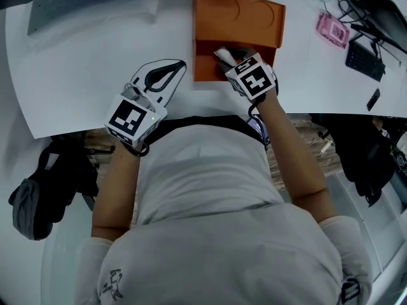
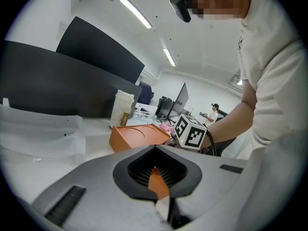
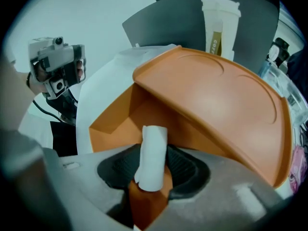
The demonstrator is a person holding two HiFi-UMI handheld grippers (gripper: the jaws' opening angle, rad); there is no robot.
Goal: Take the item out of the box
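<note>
Orange box (image 1: pixel 238 14) was seen on the white table (image 1: pixel 82 62), upper centre of the head view, with its open side turned toward the person. Round recesses were noted in its lid.

Right gripper (image 1: pixel 230 54) was pointed steeply down into the box opening, its marker cube (image 1: pixel 255 80) just below the box edge in the frame. In the right gripper view a white roll (image 3: pixel 153 158) was seen upright between the black pads (image 3: pixel 187 170). It appeared to be clamped by both, though the contact on the left pad was not fully clear. The roll was placed at the mouth of the box (image 3: pixel 216 95), orange inner walls behind it and the lid slanted above it.

Left gripper (image 1: pixel 181 63) was rested low over the table, left of the box and apart from it. Its jaws were seen closed at the tips, with nothing held. In the left gripper view (image 2: pixel 156 174) only a sliver of the orange box (image 2: pixel 139 136) showed through the gap between the pads.

A paper cup (image 3: pixel 220 25) was seen behind the box, and a pink object (image 1: pixel 332 29) at the upper right of the table.
</note>
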